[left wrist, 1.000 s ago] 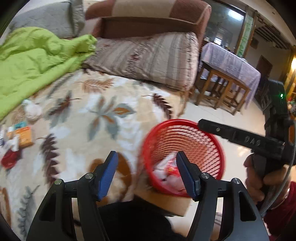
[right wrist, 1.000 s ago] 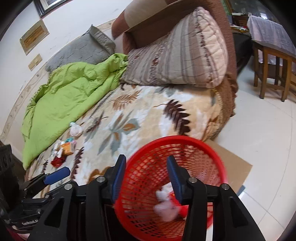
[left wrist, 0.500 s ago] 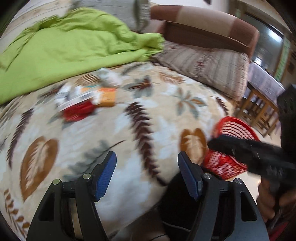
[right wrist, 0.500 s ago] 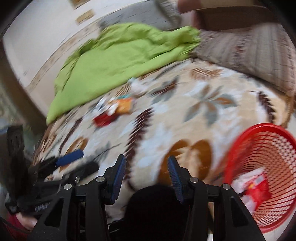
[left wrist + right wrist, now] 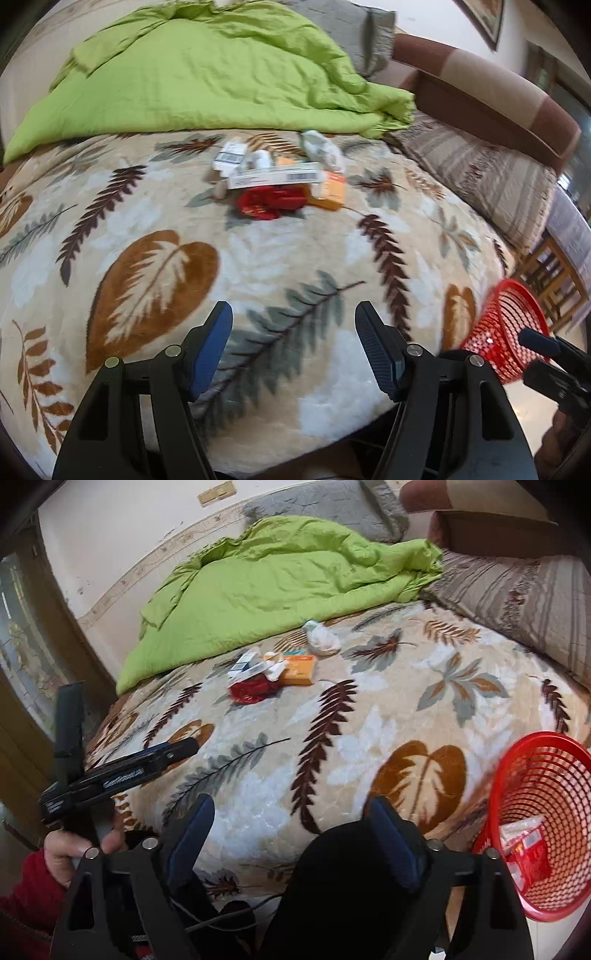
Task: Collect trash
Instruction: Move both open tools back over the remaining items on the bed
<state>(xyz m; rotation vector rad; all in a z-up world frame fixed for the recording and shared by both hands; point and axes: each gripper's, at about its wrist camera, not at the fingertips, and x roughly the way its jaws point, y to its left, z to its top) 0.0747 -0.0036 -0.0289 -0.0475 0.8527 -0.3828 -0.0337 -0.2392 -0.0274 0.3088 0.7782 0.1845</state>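
Red mesh plastic basket (image 5: 546,812) w/ wrappers sitting near right, beside bed; trash pile (image 5: 277,177) lying far on leaf-print blanket (image 5: 258,258). Left claw (image 5: 293,343) & right claw (image 5: 295,834) both hovering wide, empty.

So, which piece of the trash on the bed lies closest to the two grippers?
The crumpled red wrapper: it sits at the front edge of the pile, while the orange box and white wad lie behind it.

Bed covered by a leaf-patterned cream blanket (image 5: 258,266), crumpled green quilt (image 5: 207,74) toward the wall, striped pillow (image 5: 517,590) against a brown headboard (image 5: 491,96), grey pillow (image 5: 325,509), scuffed white wall (image 5: 122,531), wooden chairs (image 5: 546,280) on pale floor
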